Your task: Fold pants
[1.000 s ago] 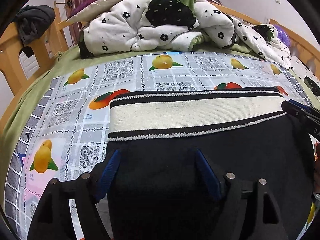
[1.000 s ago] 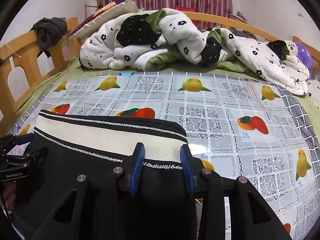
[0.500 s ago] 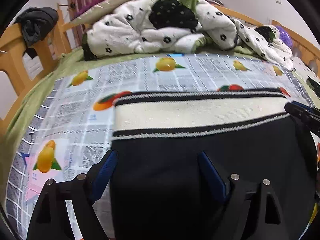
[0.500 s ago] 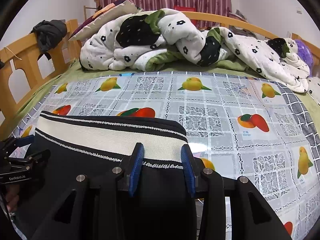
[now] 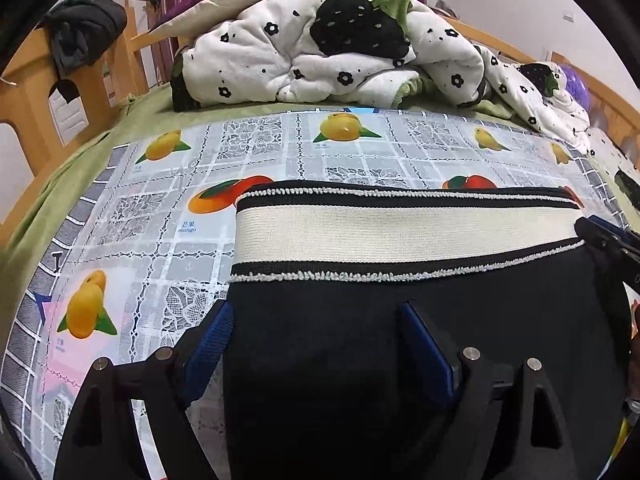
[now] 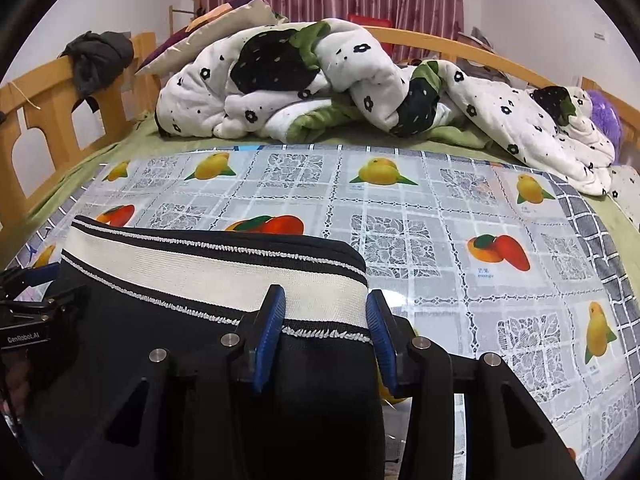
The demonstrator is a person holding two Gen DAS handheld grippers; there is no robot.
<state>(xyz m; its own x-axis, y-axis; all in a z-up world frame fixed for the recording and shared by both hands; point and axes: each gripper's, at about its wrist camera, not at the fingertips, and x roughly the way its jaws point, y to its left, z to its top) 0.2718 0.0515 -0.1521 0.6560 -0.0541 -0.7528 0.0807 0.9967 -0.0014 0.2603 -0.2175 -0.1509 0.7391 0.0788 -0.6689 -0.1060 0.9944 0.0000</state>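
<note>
Black knit cloth fills the lower half of both my views — the pants (image 5: 400, 340) lie flat on the fruit-printed tablecloth (image 5: 160, 208), waistband (image 5: 400, 234) farthest from me. In the last second little has shifted: the left view has drifted slightly, so the waistband sits a touch lower and closer in frame, and in the right view the band has crept nearer my fingers. I take that as a sign the garment is squared up and I am settling in before the first fold, which does not look begun. My left gripper (image 5: 316, 336) stands wide, its blue pads straddling the left edge of the dark fabric just below the band without pinching it. My right gripper (image 6: 326, 322) is narrower, its pads flanking the right corner of the waistband; whether they press the cloth I cannot tell, though a gap seems to show. The band is ribbed cream elastic bordered by black stripes and tiny white looped stitching, firm and straight, while the body cloth looks soft, matte and limp. The tablecloth is glossy plastic with lace-pattern squares and mangoes — slick, I judge, so the pants may slide. Behind it a puffy flowered quilt (image 6: 320, 88) is heaped against the wooden bed rail (image 6: 460, 46).
</note>
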